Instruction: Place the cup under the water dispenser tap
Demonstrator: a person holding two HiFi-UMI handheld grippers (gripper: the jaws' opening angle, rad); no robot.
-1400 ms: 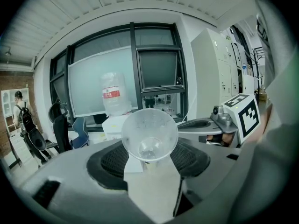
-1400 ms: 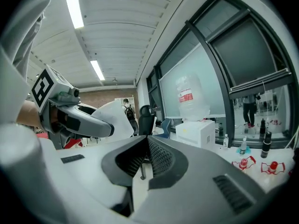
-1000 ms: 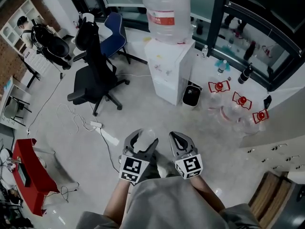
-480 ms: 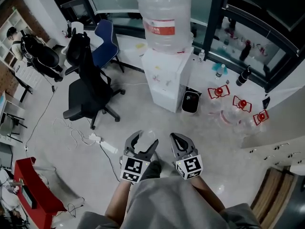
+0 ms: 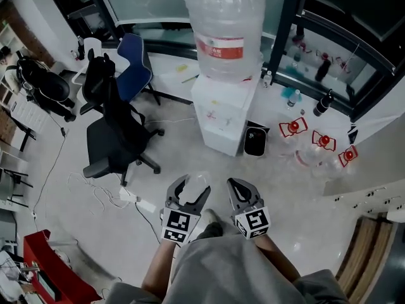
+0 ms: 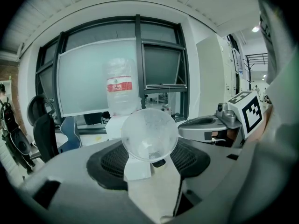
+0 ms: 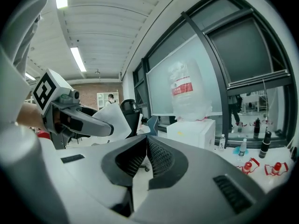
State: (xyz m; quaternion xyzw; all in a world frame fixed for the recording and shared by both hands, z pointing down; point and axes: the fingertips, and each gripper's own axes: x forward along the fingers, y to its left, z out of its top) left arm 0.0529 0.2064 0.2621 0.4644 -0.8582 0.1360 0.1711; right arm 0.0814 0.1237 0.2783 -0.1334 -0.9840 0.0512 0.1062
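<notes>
Holding cup point(image 6: 149, 134) w/ left gripper point(image 5: 193, 184); only own view shows inside.

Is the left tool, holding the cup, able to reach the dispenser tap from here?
Probably not yet. The left tool grips the cup, but the dispenser stands well ahead. Only bare floor lies between, so stepping closer looks unobstructed.

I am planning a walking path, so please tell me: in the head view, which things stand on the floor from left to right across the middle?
Black office chair → water dispenser → small black bin → clear bottles with red tops
</notes>
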